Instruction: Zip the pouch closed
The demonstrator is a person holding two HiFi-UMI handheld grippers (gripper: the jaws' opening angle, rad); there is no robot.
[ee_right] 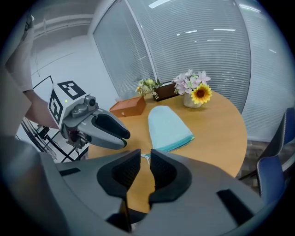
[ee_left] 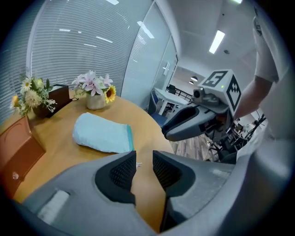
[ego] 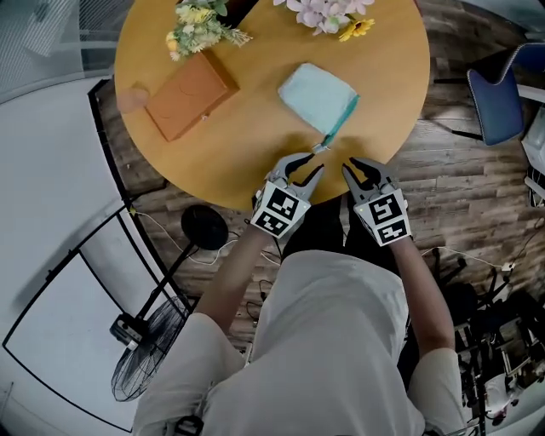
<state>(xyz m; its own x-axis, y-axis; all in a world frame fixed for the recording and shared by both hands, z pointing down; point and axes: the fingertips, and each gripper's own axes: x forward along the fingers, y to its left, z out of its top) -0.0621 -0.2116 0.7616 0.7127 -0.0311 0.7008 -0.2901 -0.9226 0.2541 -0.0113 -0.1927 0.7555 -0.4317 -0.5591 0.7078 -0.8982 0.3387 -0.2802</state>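
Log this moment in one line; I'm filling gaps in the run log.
stage: pre-grasp | left gripper: open, empty | right gripper: open, empty | pouch: on table, untouched | zip pull: free

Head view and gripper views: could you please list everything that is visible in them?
table: 1, orange-brown, round, in front of the person
pouch: 1, light blue, on the table, near its front edge
box: 1, brown, left of the pouch
yellow flowers: 1 bunch, far edge, left
pink flowers: 1 bunch, far edge, right
chair: 1, blue, right of the table
fan: 1, black, floor, left
left gripper: grey, open, empty
right gripper: grey, open, empty
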